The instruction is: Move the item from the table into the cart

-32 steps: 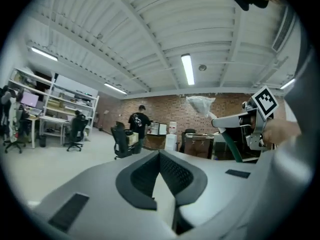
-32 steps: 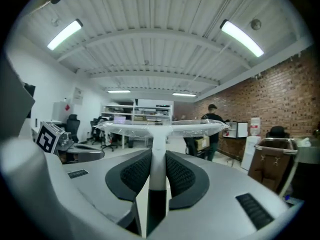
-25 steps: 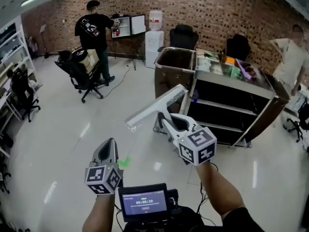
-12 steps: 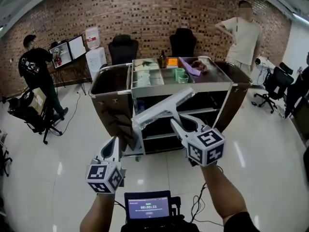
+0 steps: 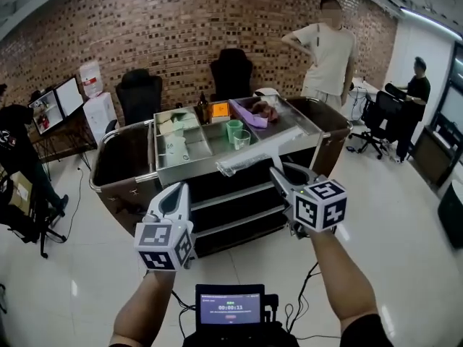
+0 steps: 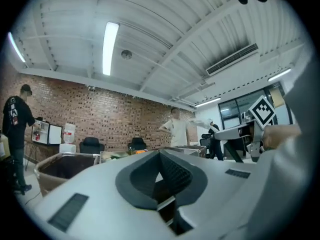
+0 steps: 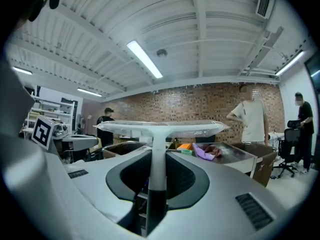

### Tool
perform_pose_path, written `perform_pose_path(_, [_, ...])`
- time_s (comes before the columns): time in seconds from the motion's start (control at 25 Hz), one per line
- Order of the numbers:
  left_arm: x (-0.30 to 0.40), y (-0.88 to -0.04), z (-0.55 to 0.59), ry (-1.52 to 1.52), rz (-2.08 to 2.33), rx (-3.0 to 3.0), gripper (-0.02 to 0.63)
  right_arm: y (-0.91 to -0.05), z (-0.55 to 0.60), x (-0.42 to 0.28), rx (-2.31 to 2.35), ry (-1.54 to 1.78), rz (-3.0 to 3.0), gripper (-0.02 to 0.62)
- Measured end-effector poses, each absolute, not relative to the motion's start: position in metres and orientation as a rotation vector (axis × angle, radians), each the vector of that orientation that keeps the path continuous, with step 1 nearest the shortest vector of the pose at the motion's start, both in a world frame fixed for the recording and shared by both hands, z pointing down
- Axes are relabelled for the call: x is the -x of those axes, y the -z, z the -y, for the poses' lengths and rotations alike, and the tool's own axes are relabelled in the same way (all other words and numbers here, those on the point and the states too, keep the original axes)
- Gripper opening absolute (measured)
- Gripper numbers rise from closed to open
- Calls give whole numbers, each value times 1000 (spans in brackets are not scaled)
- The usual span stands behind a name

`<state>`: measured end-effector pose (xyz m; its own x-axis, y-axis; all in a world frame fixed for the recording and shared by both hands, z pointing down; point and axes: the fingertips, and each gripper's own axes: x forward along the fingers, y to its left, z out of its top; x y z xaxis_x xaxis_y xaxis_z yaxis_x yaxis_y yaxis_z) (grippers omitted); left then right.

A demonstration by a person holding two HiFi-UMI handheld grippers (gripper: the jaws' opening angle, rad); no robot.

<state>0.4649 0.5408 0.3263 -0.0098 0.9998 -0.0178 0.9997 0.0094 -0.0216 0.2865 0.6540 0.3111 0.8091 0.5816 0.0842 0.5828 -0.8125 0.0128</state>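
Observation:
My right gripper (image 5: 279, 173) is shut on the handle of a white T-shaped squeegee (image 5: 255, 155) whose blade is wrapped in clear plastic. In the right gripper view the squeegee (image 7: 161, 129) stands upright between the jaws, its blade level across the picture. The blade hangs over the front rim of the metal cart (image 5: 181, 173). My left gripper (image 5: 176, 191) is shut with nothing in it, level, just short of the cart's front. The left gripper view shows its closed jaws (image 6: 160, 176) and the cart's dark bin (image 6: 65, 160) beyond.
The cart's top tray holds a green cup (image 5: 234, 129), a clear cup (image 5: 242, 140), a purple item (image 5: 252, 112) and packets. A person (image 5: 329, 53) stands behind its right end. Two office chairs (image 5: 139, 91) stand at the brick wall. A screen (image 5: 230, 309) hangs at my chest.
The view has swung round and the cart, first off to the right, now stands straight ahead and close. Both grippers came along, the right one still holding the squeegee.

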Motion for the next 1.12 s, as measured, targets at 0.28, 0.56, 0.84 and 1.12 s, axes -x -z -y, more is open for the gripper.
perform_pose_path(0.28, [-483,-316,-696,-76,2277,2154,2,-314,-808,-291,2920,186,1067,80])
perform_pose_path(0.56, [-455,-291,-868,-77,2211,2226,2,-284,-998,-262,2932,217,1034,80])
perform_pose_path(0.84, [-470,-263,-1005,-75,2137,2350,2,-260,-1172,-279,2912,194,943,80])
perform_pose_path(1.12, [-533,-253,-1107,-127,2178,2229,2,-270,-1293,-354,2838,260,1009,80])
